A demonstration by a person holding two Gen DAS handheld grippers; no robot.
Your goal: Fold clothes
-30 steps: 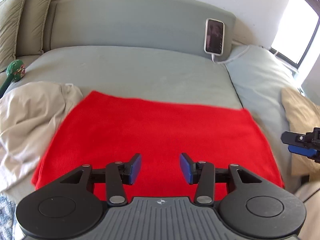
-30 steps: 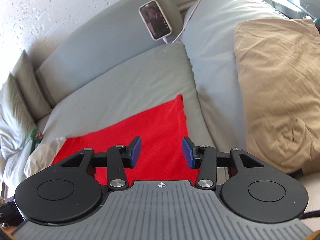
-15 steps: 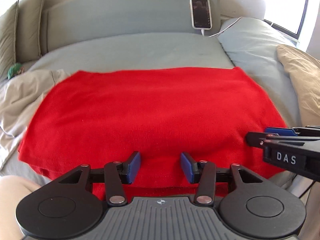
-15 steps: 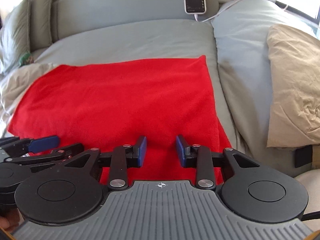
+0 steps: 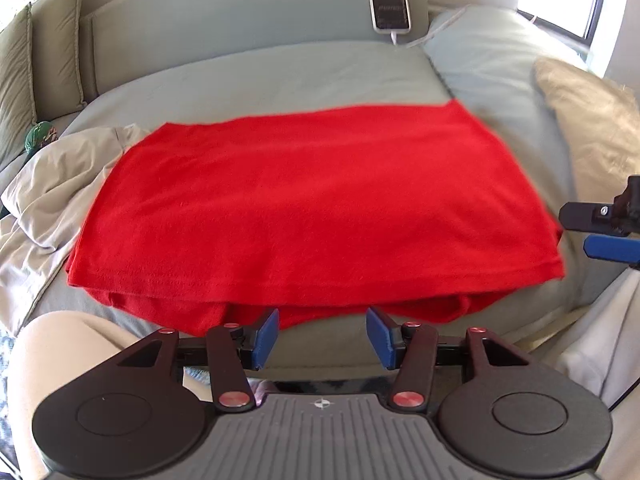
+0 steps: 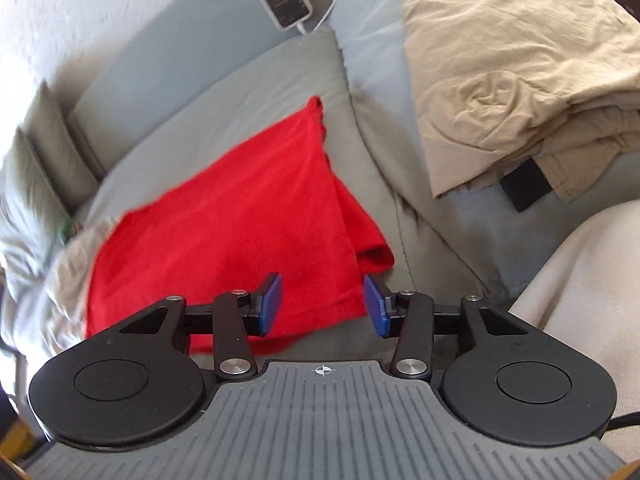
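Your left claw is backing off the folded red shirt, released and now below its hem. Your right claw, also released, is swinging toward the shirt's lower-right corner.

At the top of your left wrist view, a phone leans on the grey headboard with a white cable plugged in. Olive cushions fill the upper left, and a green toy sits below them.
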